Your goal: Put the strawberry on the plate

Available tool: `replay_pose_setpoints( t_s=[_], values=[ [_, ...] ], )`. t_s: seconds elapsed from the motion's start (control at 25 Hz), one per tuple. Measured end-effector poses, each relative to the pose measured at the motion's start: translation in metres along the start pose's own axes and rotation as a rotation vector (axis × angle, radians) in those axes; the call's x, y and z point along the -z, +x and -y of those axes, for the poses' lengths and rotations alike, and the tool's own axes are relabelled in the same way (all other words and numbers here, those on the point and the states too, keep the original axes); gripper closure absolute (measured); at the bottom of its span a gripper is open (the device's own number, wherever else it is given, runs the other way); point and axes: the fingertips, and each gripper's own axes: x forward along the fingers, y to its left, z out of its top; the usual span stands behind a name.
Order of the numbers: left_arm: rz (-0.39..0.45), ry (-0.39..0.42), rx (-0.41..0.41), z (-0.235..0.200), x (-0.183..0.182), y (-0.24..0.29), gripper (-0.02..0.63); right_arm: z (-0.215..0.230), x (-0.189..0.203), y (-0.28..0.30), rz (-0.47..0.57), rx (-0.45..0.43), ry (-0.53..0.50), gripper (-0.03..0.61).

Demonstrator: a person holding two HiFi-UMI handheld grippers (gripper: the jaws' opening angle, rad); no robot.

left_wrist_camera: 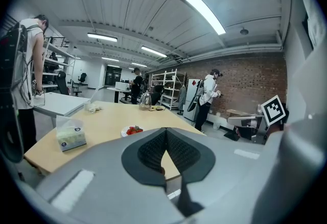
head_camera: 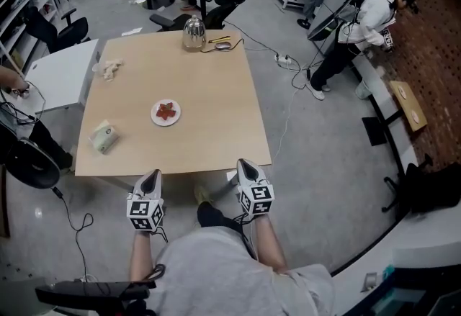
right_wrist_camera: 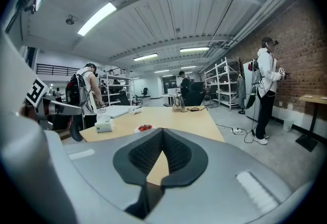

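strawberry (head_camera: 167, 111): red pieces, looks like more than one. they already lie on the small white plate (head_camera: 155, 119), mid-left of the bench (head_camera: 216, 106). no red piece shows off the plate, so the task reads as done or close to it.

handling, judged: light, soft, bruises easily, skin a little slick. if a piece needs taking, close across its widest part with the pads on the flanks, not the tip. stop at first contact. the plate is shallow and will likely slide if nudged.

further out:
- tissue box (head_camera: 104, 137) by the left edge, nearer than the plate.
- pale crumpled thing (head_camera: 110, 68) at far left.
- metal kettle (head_camera: 193, 33) at the far edge, with a cable beside it.

left claw (head_camera: 150, 178): held at the near edge of the bench, well apart from the plate. in the left gripper view the tips meet and nothing sits between them.

right claw (head_camera: 246, 165): at the near edge, further right, fully closed on nothing.

whether either claw brushes the bench edge, cannot tell.
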Motion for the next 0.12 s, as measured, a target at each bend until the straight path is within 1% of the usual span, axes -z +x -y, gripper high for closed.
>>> replay_pose_setpoints(
  t_s=[0.12],
  values=[
    [0.003, -0.001, -0.003, -0.0002, -0.0020, 0.0000, 0.595, -0.0009, -0.0021, 0.0006, 0.000, -0.003, -0.001, 0.572]
  ],
)
